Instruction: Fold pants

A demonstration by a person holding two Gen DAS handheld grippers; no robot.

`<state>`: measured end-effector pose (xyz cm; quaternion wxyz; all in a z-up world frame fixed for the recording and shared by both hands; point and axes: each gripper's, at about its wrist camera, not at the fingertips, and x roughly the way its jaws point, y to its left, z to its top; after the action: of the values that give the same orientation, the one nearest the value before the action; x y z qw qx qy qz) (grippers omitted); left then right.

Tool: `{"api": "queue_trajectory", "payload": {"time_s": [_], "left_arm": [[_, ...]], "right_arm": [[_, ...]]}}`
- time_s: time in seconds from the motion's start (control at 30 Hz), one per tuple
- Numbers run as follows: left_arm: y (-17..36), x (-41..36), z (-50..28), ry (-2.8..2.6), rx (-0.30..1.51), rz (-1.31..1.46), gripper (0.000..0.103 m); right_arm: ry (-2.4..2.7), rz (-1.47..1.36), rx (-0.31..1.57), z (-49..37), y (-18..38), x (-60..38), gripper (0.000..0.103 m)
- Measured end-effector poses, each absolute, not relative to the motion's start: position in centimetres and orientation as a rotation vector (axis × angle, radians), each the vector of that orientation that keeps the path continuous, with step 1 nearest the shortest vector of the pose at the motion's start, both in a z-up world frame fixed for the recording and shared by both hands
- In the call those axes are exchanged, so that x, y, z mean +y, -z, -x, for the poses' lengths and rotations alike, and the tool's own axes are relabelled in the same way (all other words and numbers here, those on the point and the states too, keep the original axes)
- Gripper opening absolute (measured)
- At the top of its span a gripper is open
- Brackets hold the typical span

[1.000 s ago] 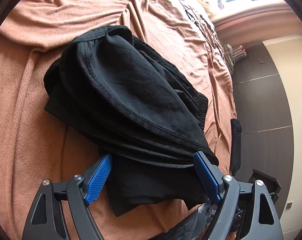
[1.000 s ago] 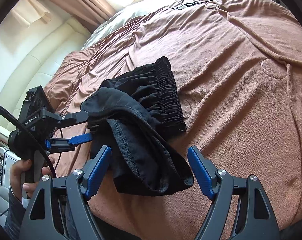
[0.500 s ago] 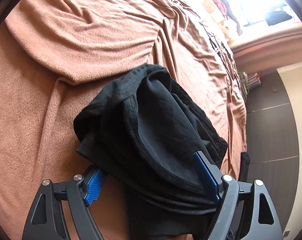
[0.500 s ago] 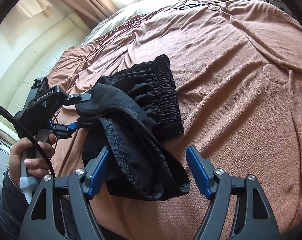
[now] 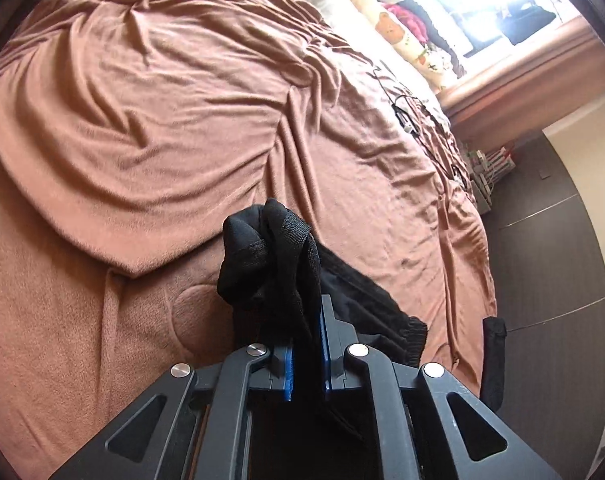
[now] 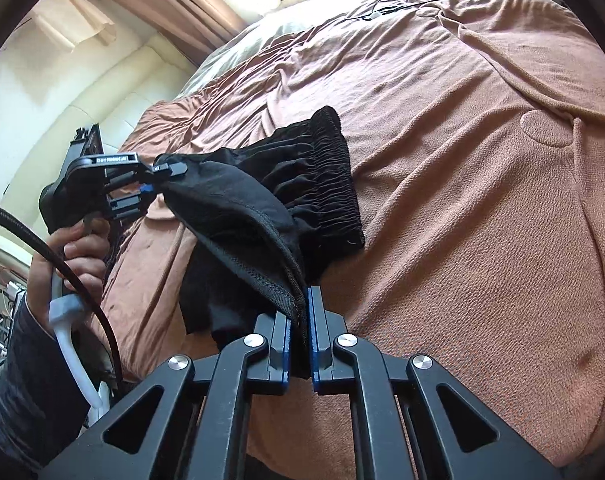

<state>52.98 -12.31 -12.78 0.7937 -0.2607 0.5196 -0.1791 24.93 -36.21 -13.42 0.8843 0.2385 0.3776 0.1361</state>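
Note:
The black pants (image 6: 246, 220) lie partly folded on the brown bed cover, elastic waistband (image 6: 322, 176) toward the far side. My right gripper (image 6: 300, 320) is shut on a hemmed edge of the pants near the camera. My left gripper (image 5: 306, 332) is shut on a bunched fold of the pants (image 5: 270, 252), which is lifted off the bed. The left gripper also shows in the right wrist view (image 6: 158, 178), pinching the far left corner of the same fabric, held by a hand.
The brown bed cover (image 5: 162, 120) spreads wide around the pants, wrinkled. Pillows and plush toys (image 5: 402, 28) lie at the head of the bed. A dark floor (image 5: 550, 264) runs along the bed's right side. A black cable (image 6: 74, 276) hangs from the left gripper's handle.
Both grippers went from open, straddling the pants, to shut on the fabric. The left one has lifted its bunch of cloth up off the bed.

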Motion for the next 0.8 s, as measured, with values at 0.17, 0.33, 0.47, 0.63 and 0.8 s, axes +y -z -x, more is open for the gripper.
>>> {"api": "queue_trajectory", "payload": {"time_s": [0.17,0.33,0.47,0.63,0.8], "left_arm": [[10.5,-14.0,-54.7,0.414,1.096,0.518,0.011],[9.4,-15.9,-56.2,0.444,1.099,0.477,0.011],[9.4,-17.6,-57.3,0.466,1.118,0.449,0.011],[9.7,-20.1,-58.0,0.494,1.138,0.409,0.011],[10.3,-22.6,-58.9,0.520,1.167,0.371,0.011]], "right_arm": [[-0.338,-0.508,0.768,-24.2,12.9,-35.8,0.003],[-0.388,-0.528,0.765,-23.7,12.8,-35.6,0.003],[-0.404,-0.538,0.762,-23.7,13.0,-35.6,0.003],[-0.381,-0.561,0.761,-23.6,13.6,-36.7,0.003],[-0.367,-0.588,0.763,-23.1,14.3,-37.7,0.003]]}}
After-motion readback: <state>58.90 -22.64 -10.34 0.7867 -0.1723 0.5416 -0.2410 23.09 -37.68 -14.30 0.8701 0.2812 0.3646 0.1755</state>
